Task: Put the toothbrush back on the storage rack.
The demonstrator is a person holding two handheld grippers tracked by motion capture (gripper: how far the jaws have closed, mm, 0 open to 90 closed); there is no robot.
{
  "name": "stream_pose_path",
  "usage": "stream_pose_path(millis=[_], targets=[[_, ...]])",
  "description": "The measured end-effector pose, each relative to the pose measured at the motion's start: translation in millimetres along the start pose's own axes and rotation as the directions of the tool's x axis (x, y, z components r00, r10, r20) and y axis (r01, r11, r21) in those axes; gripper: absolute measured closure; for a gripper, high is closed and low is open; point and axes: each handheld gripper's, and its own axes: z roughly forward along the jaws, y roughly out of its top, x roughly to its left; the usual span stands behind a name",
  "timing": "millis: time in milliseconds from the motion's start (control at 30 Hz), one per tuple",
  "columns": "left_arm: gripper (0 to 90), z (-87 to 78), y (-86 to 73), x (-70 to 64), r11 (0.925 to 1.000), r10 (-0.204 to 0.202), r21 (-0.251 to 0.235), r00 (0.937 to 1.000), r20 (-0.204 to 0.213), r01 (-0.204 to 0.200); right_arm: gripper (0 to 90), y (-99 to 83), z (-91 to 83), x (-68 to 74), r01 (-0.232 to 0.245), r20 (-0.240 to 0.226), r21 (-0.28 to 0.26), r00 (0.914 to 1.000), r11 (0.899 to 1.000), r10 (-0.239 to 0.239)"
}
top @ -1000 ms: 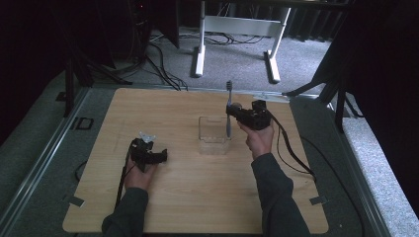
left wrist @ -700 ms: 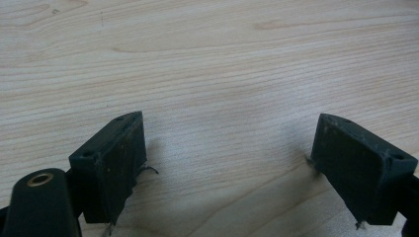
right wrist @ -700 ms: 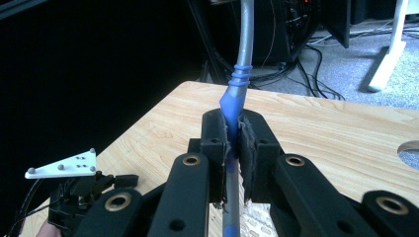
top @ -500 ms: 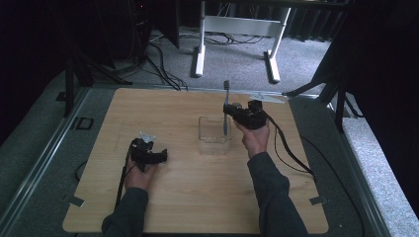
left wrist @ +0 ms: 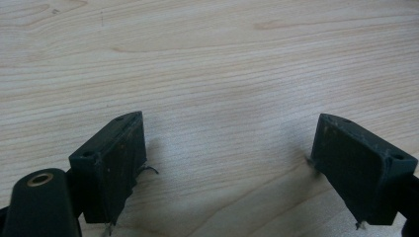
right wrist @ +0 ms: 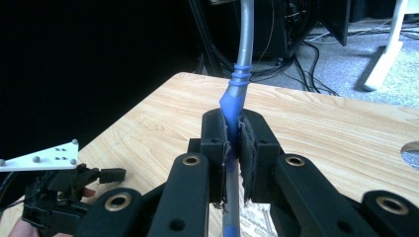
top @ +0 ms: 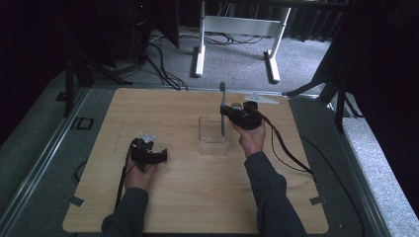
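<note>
Right gripper [top: 230,114] closed tight on a toothbrush [top: 222,106], jaws clamped against its blue handle section. Held upright, grey neck rising above the jaws, bristle head at the top, lower end dipping into a clear container [top: 214,136] near the middle of the wooden bench [top: 197,197]. In the right gripper view, right gripper [right wrist: 232,148] pinching the toothbrush [right wrist: 236,94] just below its ribbed blue collar, handle running down between the two pads.

Left gripper [top: 160,156] low over the bench at the near left, well apart from the container, resting in the left hand [top: 139,174]. In the left gripper view, left gripper [left wrist: 230,173] spread wide, nothing between the jaws, bare wood grain of the bench [left wrist: 222,64] beneath. Empty, touching no object. Also seen far off in the right gripper view, with its grey plate [right wrist: 42,157] on top.
</note>
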Motion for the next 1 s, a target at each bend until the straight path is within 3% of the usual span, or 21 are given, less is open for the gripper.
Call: stream_pose_path(millis=[1000], targets=[[14.0, -0.1, 0.0, 0.0, 1.0000, 0.001, 0.001, 1.0000, 0.000, -0.001, 81.1, -14.3, 17.1, 1.2, 0.094, 0.033, 0.112, 0.9946, 0.989, -0.099]])
